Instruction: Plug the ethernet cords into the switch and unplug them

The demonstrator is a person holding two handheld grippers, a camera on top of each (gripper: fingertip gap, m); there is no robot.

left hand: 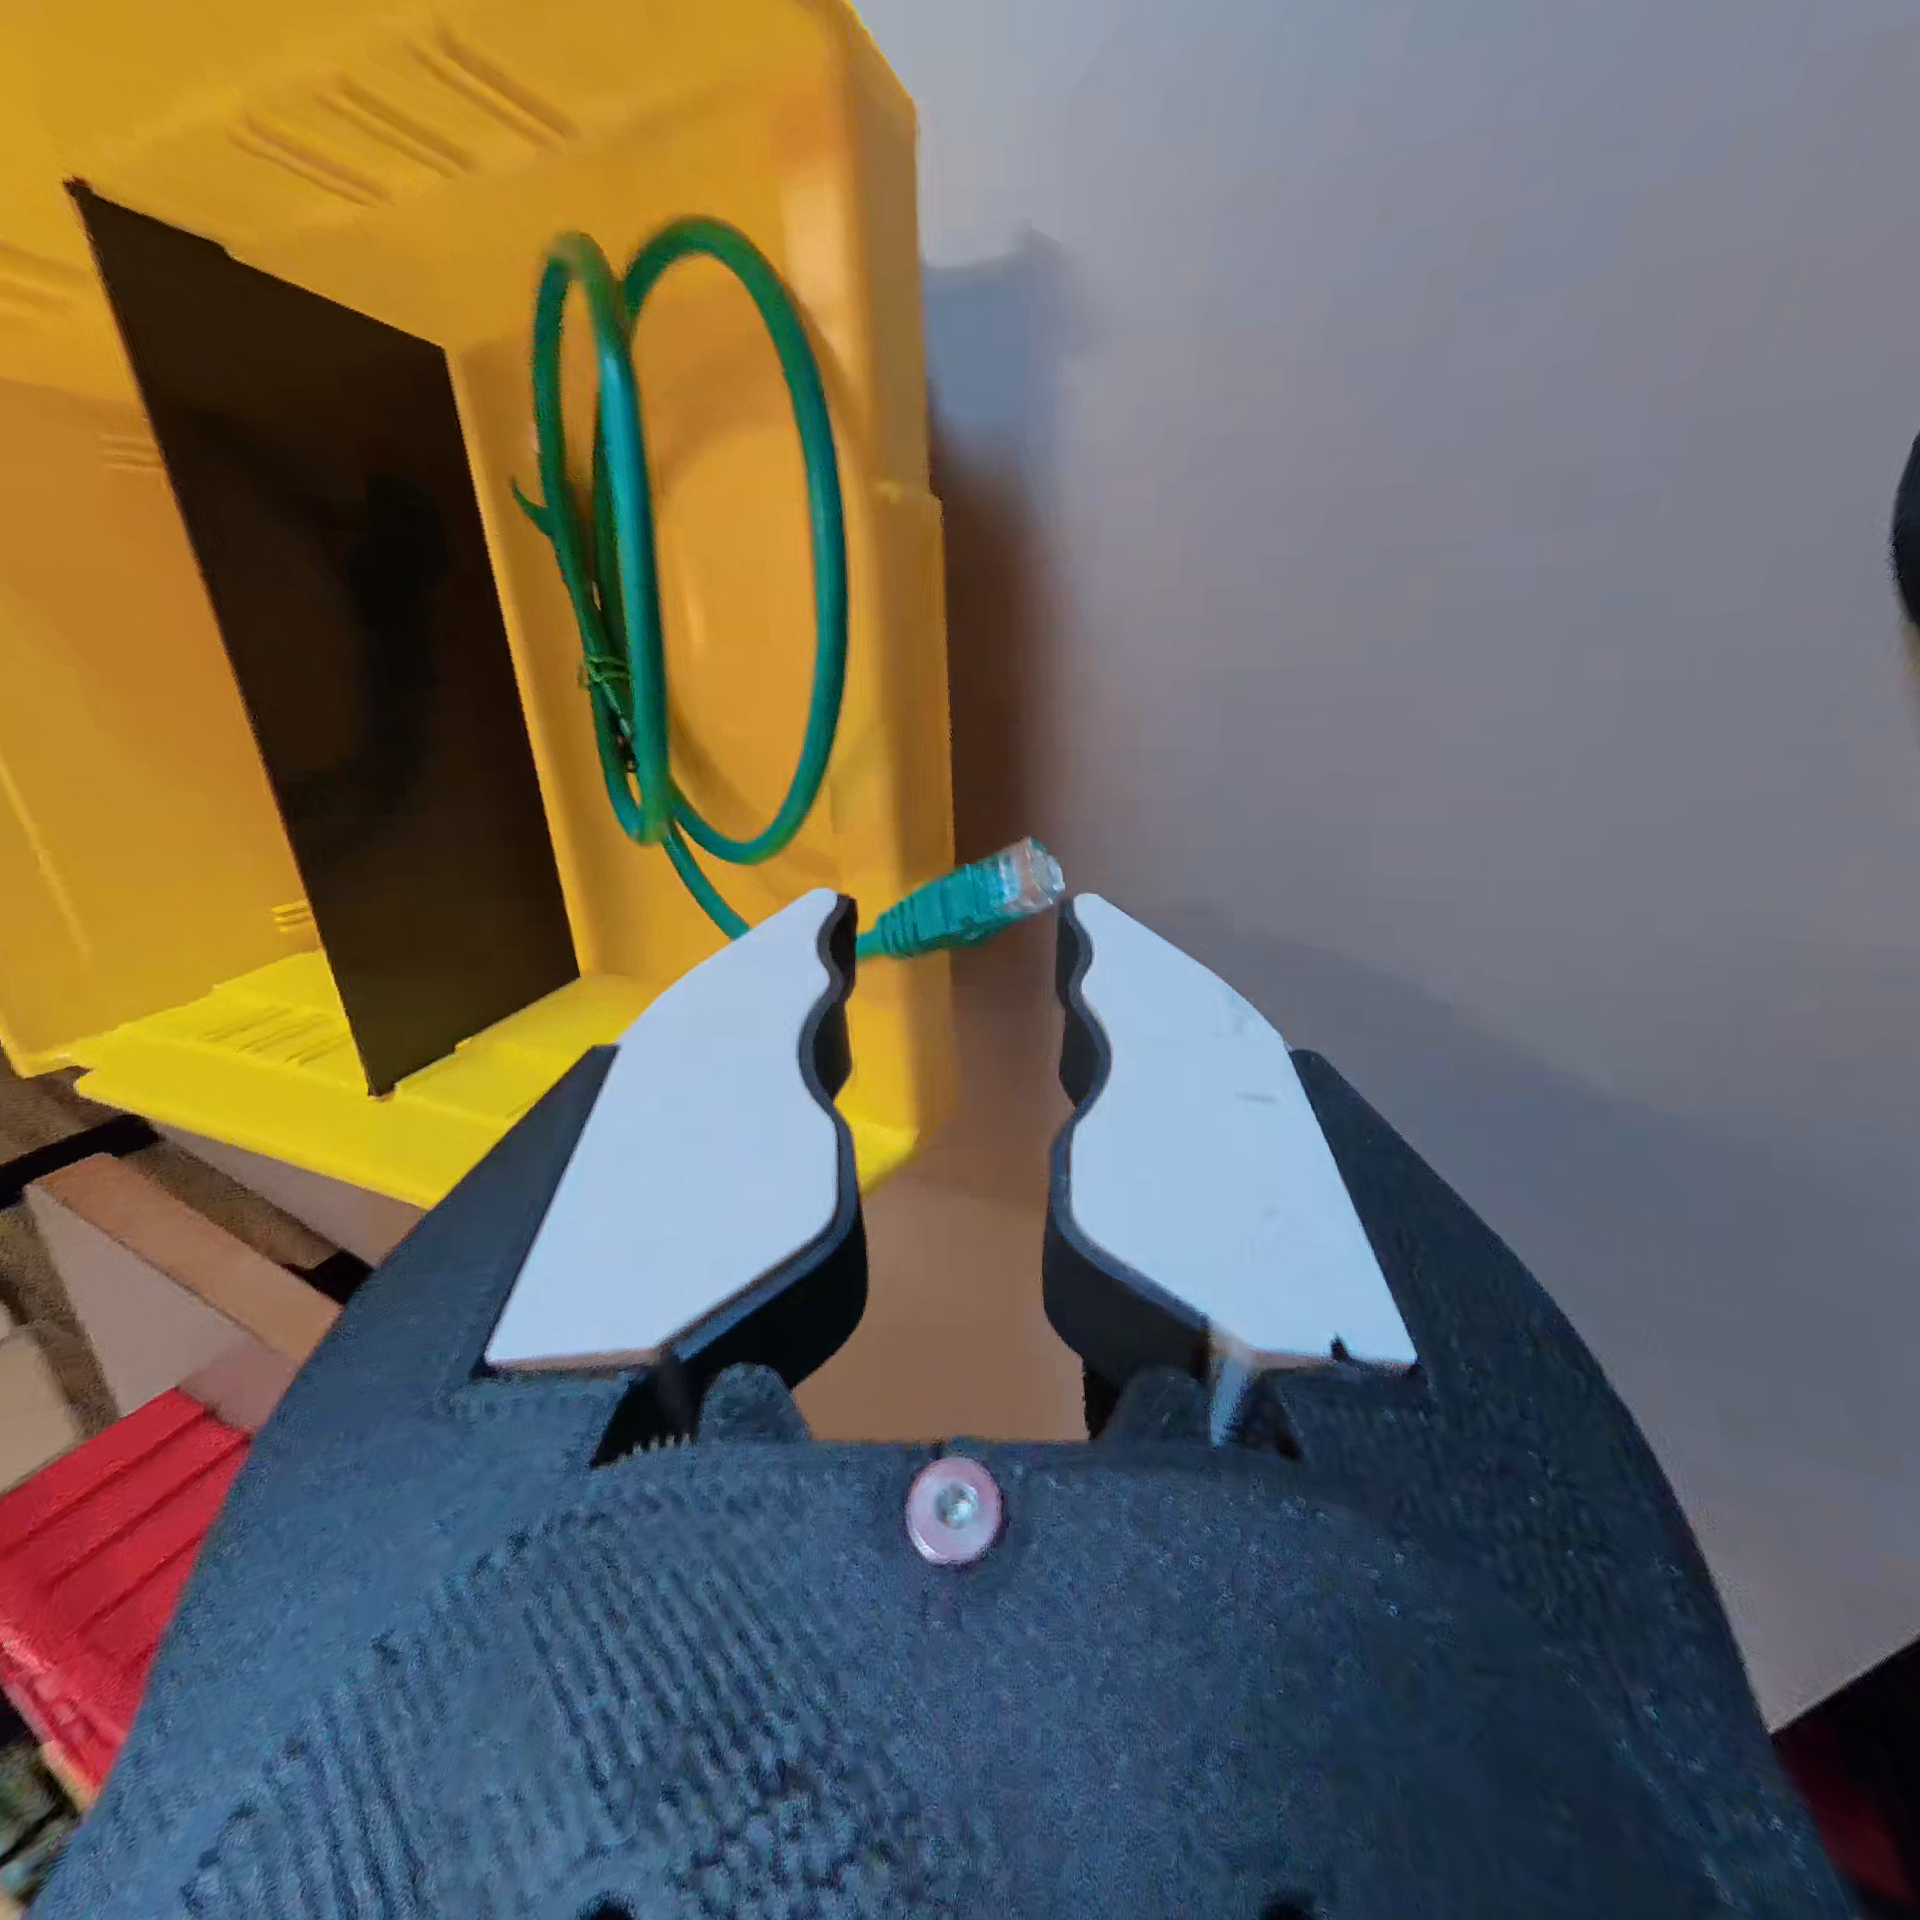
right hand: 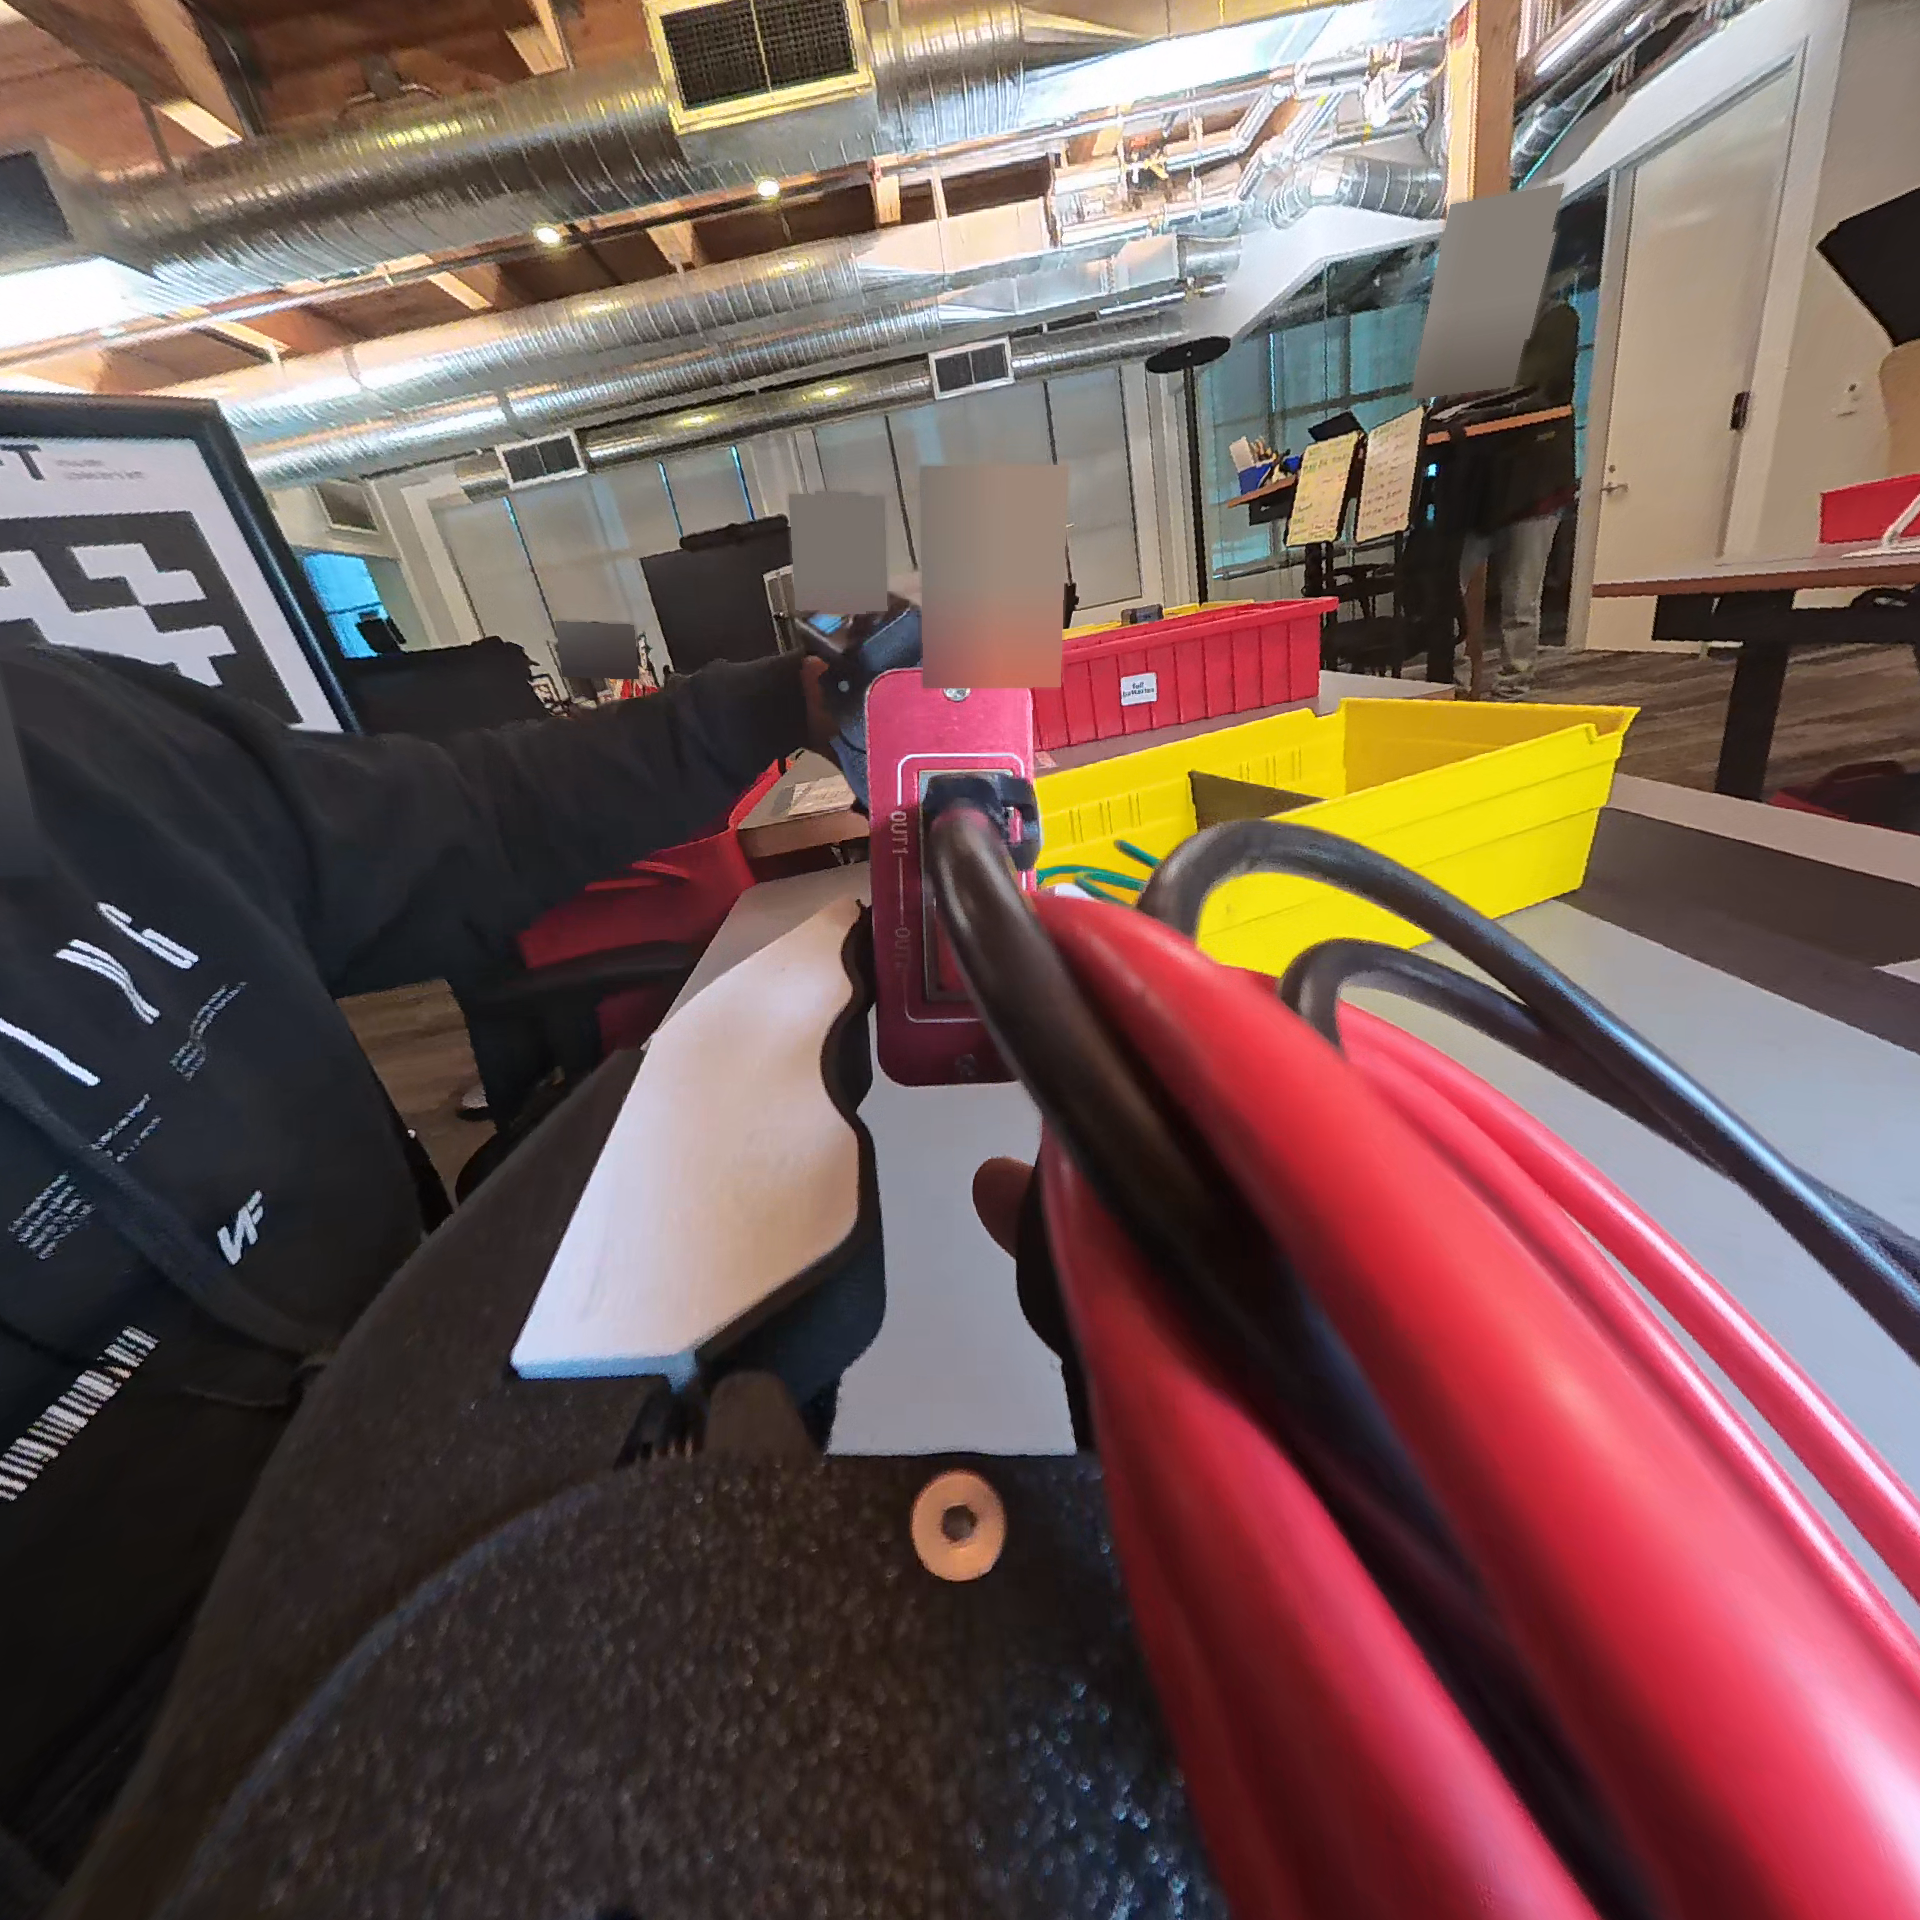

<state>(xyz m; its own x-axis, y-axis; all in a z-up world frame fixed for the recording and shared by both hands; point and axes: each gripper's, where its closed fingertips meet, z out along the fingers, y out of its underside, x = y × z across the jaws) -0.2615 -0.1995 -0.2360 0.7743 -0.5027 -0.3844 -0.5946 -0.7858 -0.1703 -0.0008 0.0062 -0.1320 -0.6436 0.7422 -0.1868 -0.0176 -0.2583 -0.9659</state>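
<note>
In the left wrist view my left gripper (left hand: pixel 956 914) is open and empty. A coiled green ethernet cord (left hand: pixel 727 540) lies in a yellow bin (left hand: pixel 260 125); its clear plug (left hand: pixel 1023 883) sits just beyond my fingertips, in the gap. In the right wrist view my right gripper (right hand: pixel 951 935) holds a small red switch (right hand: pixel 951 727) upright at its tips. The left finger (right hand: pixel 727 1143) touches the switch's side; the right finger is hidden by cords. A black cord's plug (right hand: pixel 977 805) sits in the top port. A red cord (right hand: pixel 1351 1351) loops over the gripper.
A black divider (left hand: pixel 312 623) splits the yellow bin, which also shows in the right wrist view (right hand: pixel 1455 790) on the grey table (right hand: pixel 1714 1091). A red bin (right hand: pixel 1195 655) stands behind it. The person's black sleeve (right hand: pixel 571 790) reaches across on the left. Spacing between my two grippers at the tips: around 35 cm.
</note>
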